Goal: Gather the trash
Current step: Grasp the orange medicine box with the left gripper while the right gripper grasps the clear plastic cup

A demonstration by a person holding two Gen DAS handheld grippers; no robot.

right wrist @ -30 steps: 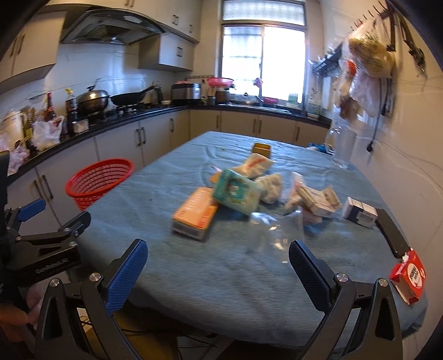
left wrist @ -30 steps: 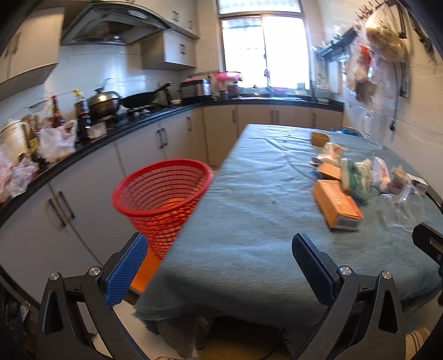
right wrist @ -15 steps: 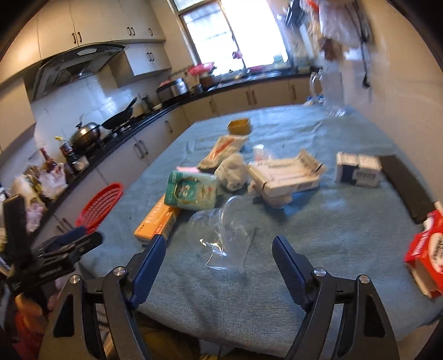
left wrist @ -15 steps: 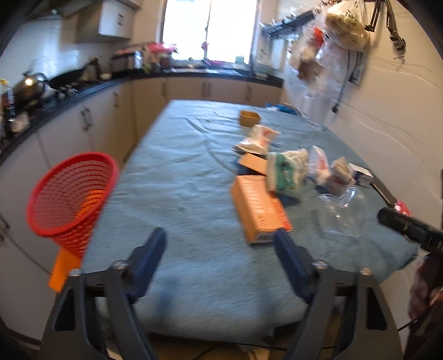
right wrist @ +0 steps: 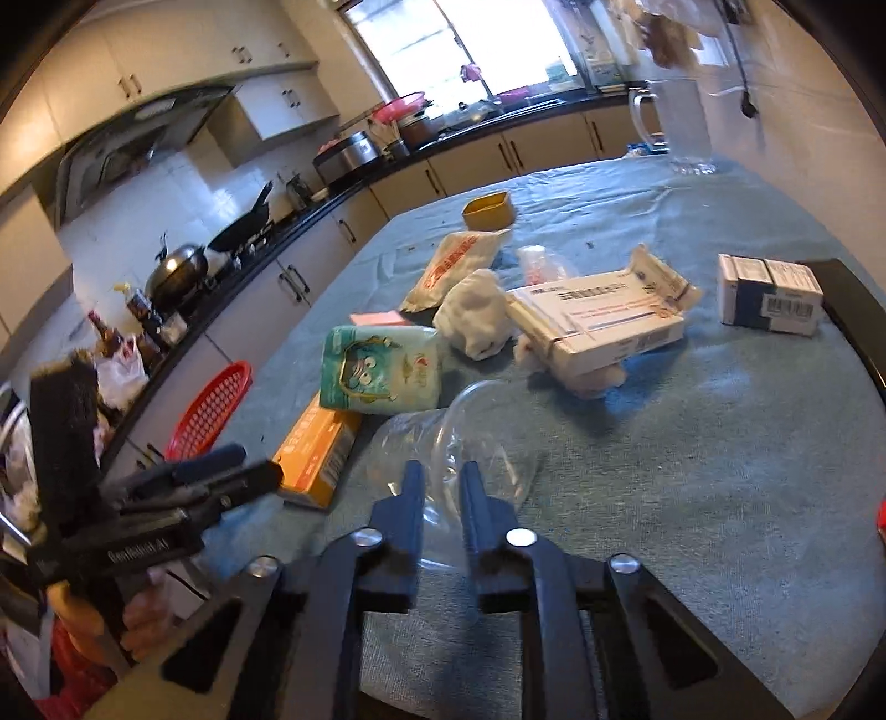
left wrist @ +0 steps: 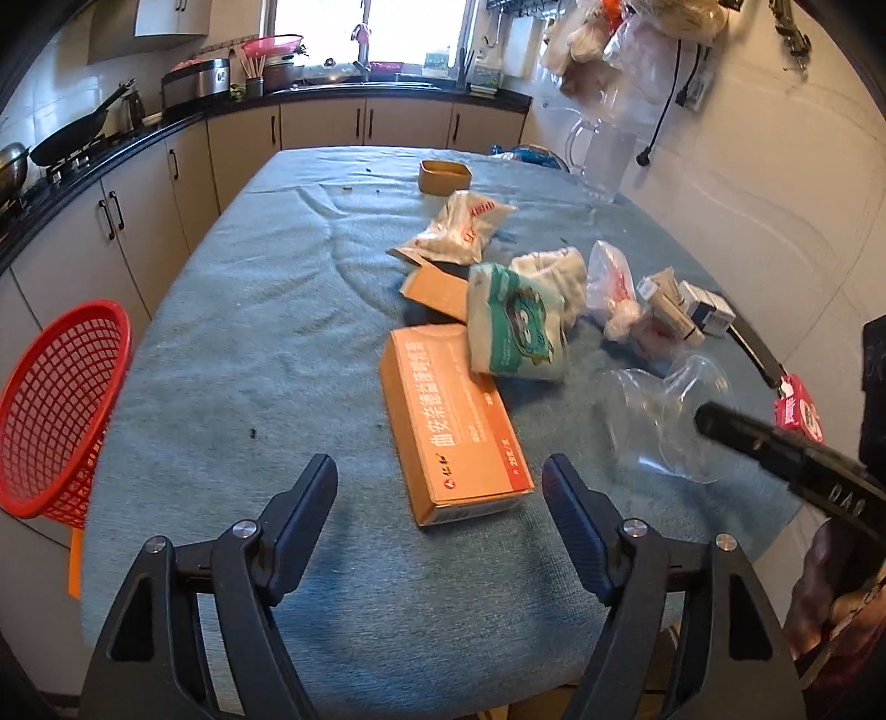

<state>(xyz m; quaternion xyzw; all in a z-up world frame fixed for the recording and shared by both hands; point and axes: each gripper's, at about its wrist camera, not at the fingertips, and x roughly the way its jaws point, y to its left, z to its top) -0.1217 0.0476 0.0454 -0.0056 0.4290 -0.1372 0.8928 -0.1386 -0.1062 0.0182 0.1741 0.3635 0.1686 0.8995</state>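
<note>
One orange box [left wrist: 451, 421], one green tissue pack [left wrist: 515, 327] and one clear plastic bag [right wrist: 443, 443] lay mid-frame on the blue surface [left wrist: 249, 332]; one red basket [left wrist: 55, 410] hung at the left edge. The left gripper [left wrist: 440, 487] hovered level, jaws apart, near the box. The right gripper [right wrist: 442, 487] had its jaws clamped on the bag at lower centre.

Bright window [left wrist: 372, 27] behind black counter [left wrist: 387, 91]; beige cabinets [left wrist: 326, 124]; white tiled wall [left wrist: 736, 183].
</note>
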